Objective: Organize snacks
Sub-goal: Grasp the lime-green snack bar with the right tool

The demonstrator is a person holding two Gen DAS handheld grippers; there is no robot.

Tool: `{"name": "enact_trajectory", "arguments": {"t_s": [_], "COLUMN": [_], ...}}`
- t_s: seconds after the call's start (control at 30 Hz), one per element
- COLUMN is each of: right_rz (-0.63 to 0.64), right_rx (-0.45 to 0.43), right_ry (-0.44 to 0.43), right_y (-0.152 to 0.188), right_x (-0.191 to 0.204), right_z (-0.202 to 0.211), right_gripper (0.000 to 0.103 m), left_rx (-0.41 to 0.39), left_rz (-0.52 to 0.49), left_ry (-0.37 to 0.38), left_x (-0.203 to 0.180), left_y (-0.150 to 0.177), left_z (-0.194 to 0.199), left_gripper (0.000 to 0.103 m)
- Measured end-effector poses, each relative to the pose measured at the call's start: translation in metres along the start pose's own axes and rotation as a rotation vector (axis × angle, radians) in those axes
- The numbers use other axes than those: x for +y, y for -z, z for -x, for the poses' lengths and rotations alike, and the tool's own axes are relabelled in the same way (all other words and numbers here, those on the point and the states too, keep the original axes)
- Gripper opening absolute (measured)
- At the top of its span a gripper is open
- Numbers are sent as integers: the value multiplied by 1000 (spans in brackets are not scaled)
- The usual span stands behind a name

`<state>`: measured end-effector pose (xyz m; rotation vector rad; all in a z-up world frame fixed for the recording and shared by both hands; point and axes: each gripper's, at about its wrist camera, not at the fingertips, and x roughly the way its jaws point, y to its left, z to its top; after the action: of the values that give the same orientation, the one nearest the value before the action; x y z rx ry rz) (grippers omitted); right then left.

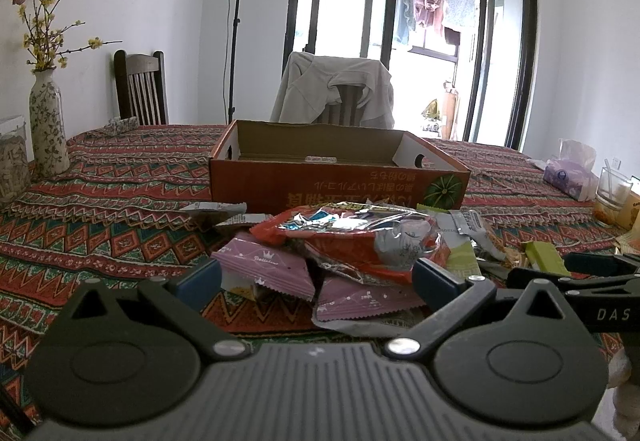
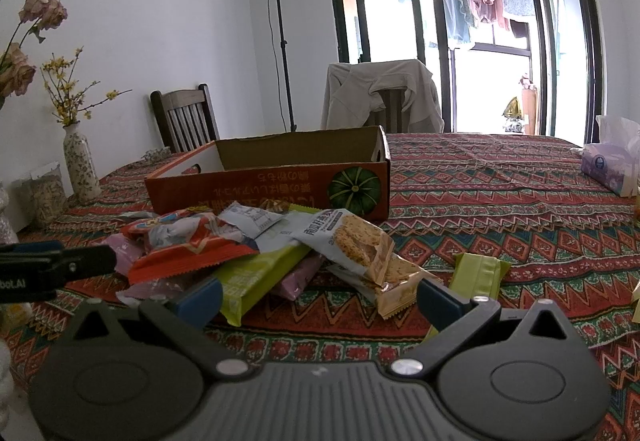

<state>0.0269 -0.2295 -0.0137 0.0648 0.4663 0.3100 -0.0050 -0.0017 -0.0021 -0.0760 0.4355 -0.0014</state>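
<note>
A heap of snack packets lies on the patterned tablecloth in front of an orange cardboard box (image 1: pixel 336 185) (image 2: pixel 272 187), whose inside looks bare apart from a small label. On top sits a red foil bag (image 1: pixel 352 237) (image 2: pixel 188 245), with pink packets (image 1: pixel 268 267) under it. The right wrist view also shows a long lime-green bar (image 2: pixel 260 273), a cracker pack (image 2: pixel 360 245) and a small green packet (image 2: pixel 478 275). My left gripper (image 1: pixel 316 283) is open, its blue pads either side of the pink packets. My right gripper (image 2: pixel 320 299) is open too, just short of the pile.
A floral vase (image 1: pixel 48 129) (image 2: pixel 82 167) and a jar (image 2: pixel 48 195) stand at the table's left. A tissue pack (image 1: pixel 568 177) (image 2: pixel 608 167) and a glass (image 1: pixel 612 193) sit at the right. Two chairs stand behind the table, one draped with a jacket (image 1: pixel 332 89).
</note>
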Motion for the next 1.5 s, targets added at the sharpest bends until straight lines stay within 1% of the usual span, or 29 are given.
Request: {"name": "enact_trajectory", "arguments": {"t_s": [0.17,0.3,0.43,0.53,0.6,0.67,0.77,0.87,0.9,0.93,0.97,1.0,1.03,1.07,1.13,1.3,1.4,1.5], "right_rz": [-12,-40,-46,-32,-28,-29,-42,-45,-46,-51,-54,-45,-35,-32,-28,-25,-10,-13], "right_rx": [-18,-18,25,82,118,148,182,174,171,169,166,163,161,159,152,97,61,46], "right_ry": [39,124,214,280,311,330,331,322,308,289,271,263,261,255,246,228,233,229], "right_y": [-5,-12,-13,-12,-9,-7,-4,-3,-2,-1,-1,-1,0,-1,-1,-5,-8,-11], "right_x": [-10,-30,-49,-59,-63,-67,-70,-70,-72,-72,-74,-73,-73,-73,-72,-69,-65,-64], "right_z": [3,1,-12,-27,-37,-46,-59,-57,-56,-55,-53,-52,-51,-49,-47,-39,-34,-32], "right_gripper": [103,103,101,93,90,80,74,74,72,66,57,51,40,36,34,33,33,33], "left_rx": [-7,-14,-12,-11,-10,-10,-8,-1,3,8,11,12,13,17,29,82,124,160], "left_rz": [6,18,38,48,52,54,55,55,56,58,59,58,56,51,44,47,43,59], "left_ry": [-6,-18,-30,-37,-43,-47,-52,-53,-54,-53,-49,-46,-41,-38,-29,-12,-15,-41], "left_x": [1,4,10,13,13,14,14,13,12,12,12,11,10,8,4,-11,-25,-39], "left_y": [-3,-7,-10,-11,-11,-11,-13,-14,-16,-17,-19,-20,-23,-25,-30,-44,-50,-54], "left_z": [0,-2,-4,-5,-5,-4,-5,-6,-7,-8,-9,-9,-10,-11,-15,-34,-49,-63], "left_gripper": [103,103,103,103,103,103,103,103,103,103,103,103,103,103,103,103,103,103]}}
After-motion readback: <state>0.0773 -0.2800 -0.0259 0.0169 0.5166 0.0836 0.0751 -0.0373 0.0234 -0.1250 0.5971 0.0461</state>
